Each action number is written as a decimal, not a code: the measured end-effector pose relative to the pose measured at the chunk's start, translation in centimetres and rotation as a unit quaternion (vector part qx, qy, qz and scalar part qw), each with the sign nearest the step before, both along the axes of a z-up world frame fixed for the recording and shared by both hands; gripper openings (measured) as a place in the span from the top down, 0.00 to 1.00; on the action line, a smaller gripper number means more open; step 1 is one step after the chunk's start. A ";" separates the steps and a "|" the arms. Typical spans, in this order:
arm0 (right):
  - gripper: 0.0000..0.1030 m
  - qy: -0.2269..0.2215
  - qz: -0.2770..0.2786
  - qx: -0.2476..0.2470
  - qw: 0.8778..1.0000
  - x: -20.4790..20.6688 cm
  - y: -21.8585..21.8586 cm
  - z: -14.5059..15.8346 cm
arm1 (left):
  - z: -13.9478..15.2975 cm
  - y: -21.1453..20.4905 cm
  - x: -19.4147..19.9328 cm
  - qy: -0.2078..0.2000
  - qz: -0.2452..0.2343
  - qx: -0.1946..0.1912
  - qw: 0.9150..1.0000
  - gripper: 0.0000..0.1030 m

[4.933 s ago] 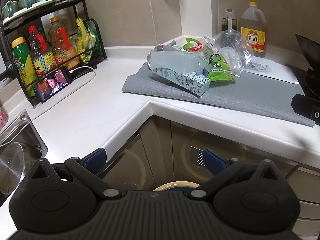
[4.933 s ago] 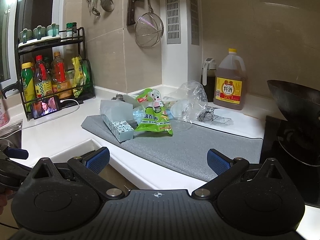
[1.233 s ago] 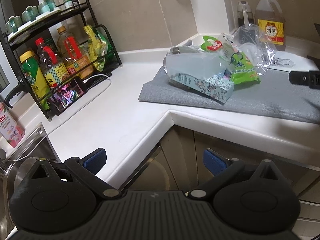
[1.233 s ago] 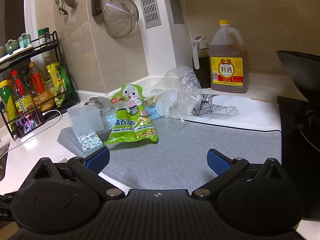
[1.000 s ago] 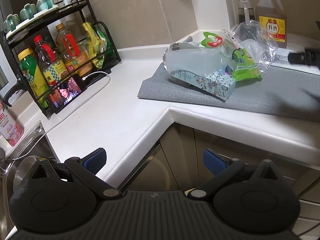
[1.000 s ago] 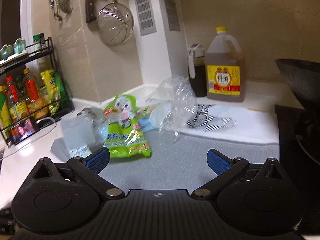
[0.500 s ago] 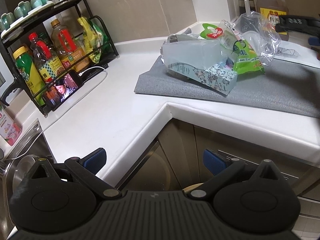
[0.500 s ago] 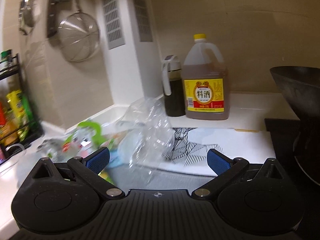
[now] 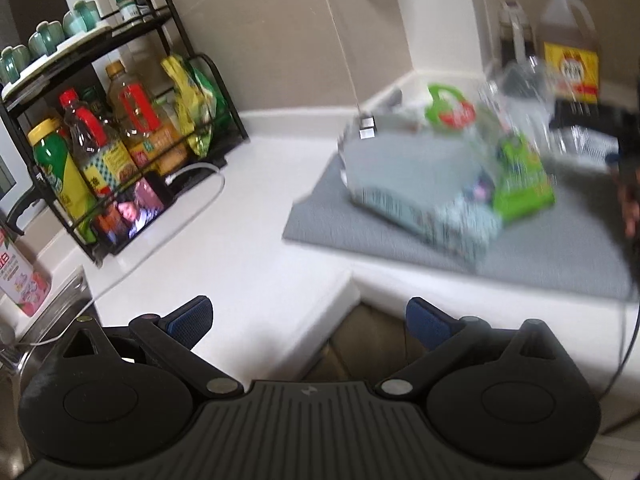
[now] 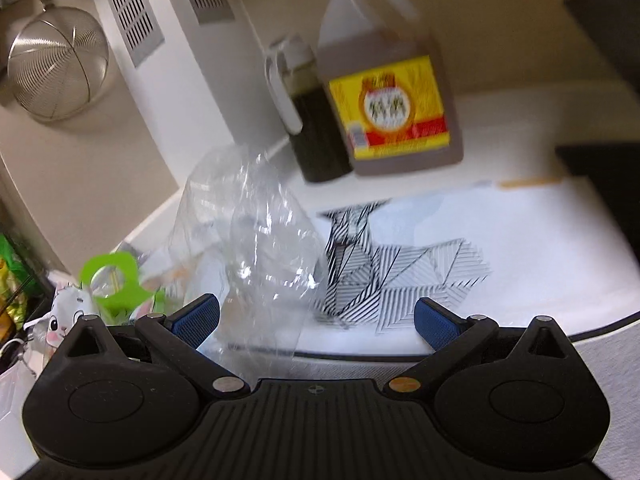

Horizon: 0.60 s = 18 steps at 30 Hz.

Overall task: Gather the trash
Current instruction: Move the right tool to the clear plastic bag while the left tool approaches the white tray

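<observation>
1. Left wrist view: since the frames of a second ago the camera has swung slightly and the scene now smears with motion; the left gripper (image 9: 310, 316) is still back over the counter's inner corner, well apart from the trash, its blue pads spread wide with nothing between them; the right gripper, a dark shape at the far right edge, has come in beside the pile, where earlier it sat lower on the grey mat (image 9: 540, 248).

2. Left wrist view, the trash: the pile lies on the mat's far half; the patterned tissue box (image 9: 424, 208) lies flat, its long axis running from back-left to front-right, the short end facing the counter edge; the green snack bag (image 9: 520, 184) leans against it, its hang-hole end up and toward the wall; the clear plastic bag (image 9: 520, 96) stands crumpled behind; blur hides finer detail.

3. Right wrist view: half a second ago the clear bag sat further ahead; now the right gripper (image 10: 316, 318) has closed in so that the clear plastic bag (image 10: 260, 248) rises just inside its left pad, the jaws wide apart and gripping nothing yet; the bag stands roughly upright, with no clear long axis visible; the green snack bag's hanger loop (image 10: 114, 280) shows at lower left.

4. Judgement: this looks like the approach to the first pick, with no trash collected so far; the bag sits off-centre toward the left pad, so a small shift leftward seems needed before closing.
</observation>
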State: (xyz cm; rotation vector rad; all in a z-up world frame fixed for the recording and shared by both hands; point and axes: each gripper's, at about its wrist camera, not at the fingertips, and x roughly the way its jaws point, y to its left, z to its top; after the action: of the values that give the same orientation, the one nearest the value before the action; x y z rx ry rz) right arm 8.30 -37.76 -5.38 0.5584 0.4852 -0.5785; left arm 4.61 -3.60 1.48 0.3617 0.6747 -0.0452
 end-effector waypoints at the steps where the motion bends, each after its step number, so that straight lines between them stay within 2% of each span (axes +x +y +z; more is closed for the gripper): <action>1: 0.00 -0.007 0.006 0.000 1.000 0.1 0.1 0.1 | 0.6 -0.3 0.7 0.001 0.000 -0.009 1.000 0.00; 5: 0.00 -0.016 0.022 -0.019 0.999 0.4 0.6 0.2 | 2.8 -2.1 4.1 0.003 -0.003 -0.052 0.999 0.00; 9: 0.00 -0.018 0.024 -0.008 1.000 0.5 0.3 -0.2 | 4.3 -4.5 8.2 0.023 -0.010 -0.079 0.997 0.00; 15: 0.00 -0.030 0.023 -0.001 0.999 0.5 0.0 -0.5 | 3.8 -7.0 13.9 0.074 0.001 -0.101 0.992 0.00; 18: 0.00 -0.028 0.027 -0.002 0.999 0.7 0.0 -0.5 | 2.6 -8.2 15.7 0.100 0.006 -0.094 0.991 0.00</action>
State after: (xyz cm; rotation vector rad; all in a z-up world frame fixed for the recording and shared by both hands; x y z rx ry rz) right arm 8.98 -37.75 -5.90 0.5547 0.4440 -0.5114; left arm 20.30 -11.82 4.07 0.1715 0.8630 -0.1343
